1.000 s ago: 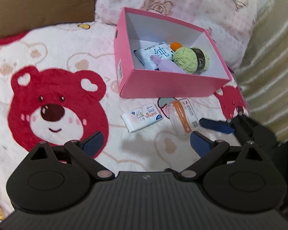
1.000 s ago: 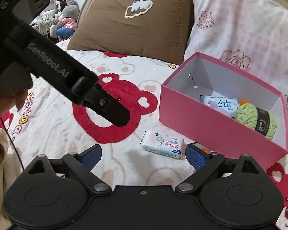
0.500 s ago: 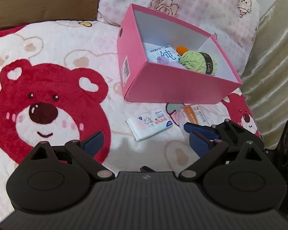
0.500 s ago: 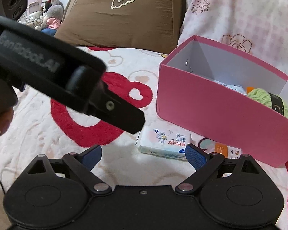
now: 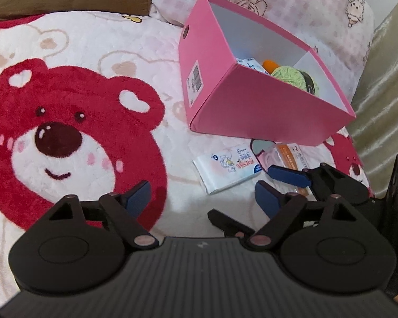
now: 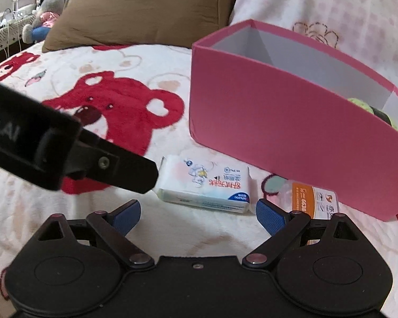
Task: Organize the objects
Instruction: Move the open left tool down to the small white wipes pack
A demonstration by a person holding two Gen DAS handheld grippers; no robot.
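Note:
A white tissue pack (image 5: 225, 168) (image 6: 207, 182) lies on the bear blanket in front of the pink box (image 5: 252, 111) (image 6: 278, 132). Beside it lies a clear packet with an orange label (image 5: 286, 156) (image 6: 313, 198). Green yarn (image 5: 291, 76), an orange item and another tissue pack sit inside the box. My left gripper (image 5: 201, 197) hovers low just short of the loose tissue pack, jaws closing with nothing between them. My right gripper (image 6: 199, 216) is open just short of the same pack. Its blue pad (image 5: 289, 176) hangs over the clear packet. A left finger (image 6: 114, 164) crosses the right wrist view.
A brown pillow (image 6: 146, 8) and a pink checked pillow (image 5: 291, 2) lie behind the box. A pale striped cover (image 5: 384, 84) rises at the right. The red bear print (image 5: 66, 137) fills the blanket on the left. Plush toys (image 6: 43, 13) sit far back.
Both grippers have sunk toward the blanket and closer to the tissue pack and clear packet. The left jaws stand narrower than before. The objects on the bed have not moved.

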